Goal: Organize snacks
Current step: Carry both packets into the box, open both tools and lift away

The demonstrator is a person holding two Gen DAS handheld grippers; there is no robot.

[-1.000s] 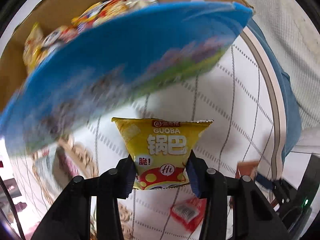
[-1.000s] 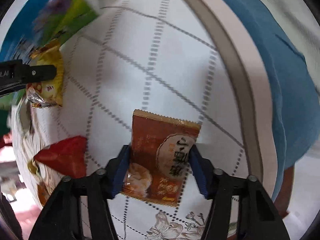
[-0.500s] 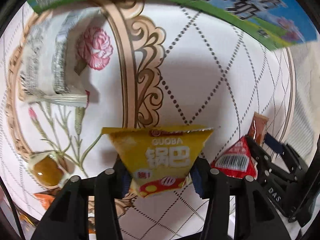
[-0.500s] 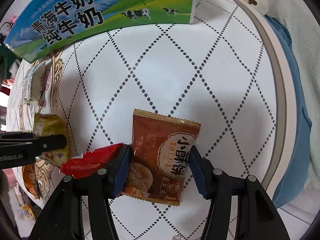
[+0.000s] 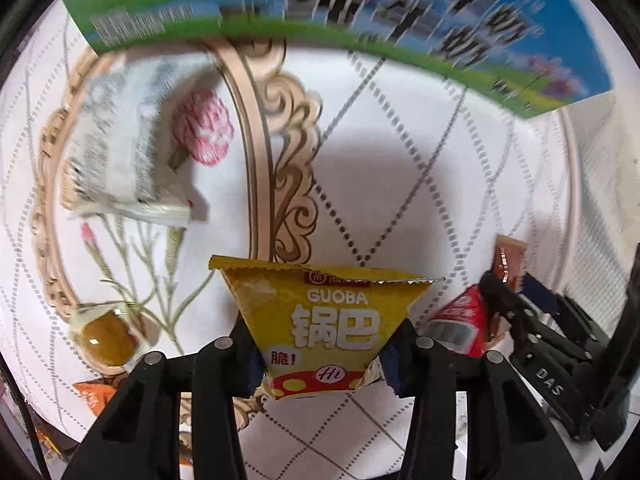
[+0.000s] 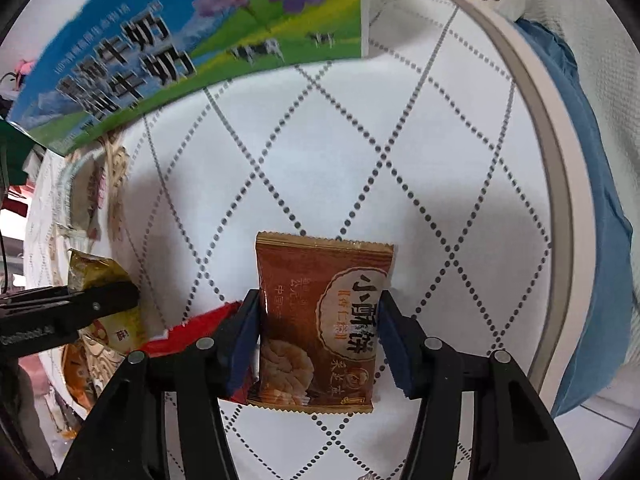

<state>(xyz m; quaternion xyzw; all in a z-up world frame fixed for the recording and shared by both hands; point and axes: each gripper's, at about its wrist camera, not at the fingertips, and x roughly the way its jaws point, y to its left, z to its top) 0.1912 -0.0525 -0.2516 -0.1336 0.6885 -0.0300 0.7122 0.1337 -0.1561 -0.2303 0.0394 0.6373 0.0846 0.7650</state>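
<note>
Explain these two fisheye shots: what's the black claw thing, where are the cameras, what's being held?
There is no robot arm here. A person carries a two-finger gripper in each hand, and each has a fisheye camera looking forward along its fingers, so the black prongs at the bottom of each picture are that gripper's own.

The left wrist view shows the left gripper shut on a yellow Guoba packet. The right wrist view shows the right gripper shut on a brown biscuit packet. Both sets of jaws have just been closing a little on their packets.

Both point steeply down at a patterned tablecloth. On it lie a red packet, a white wrapper and a small amber sweet. The blue-and-green milk carton stands at the far side.
</note>
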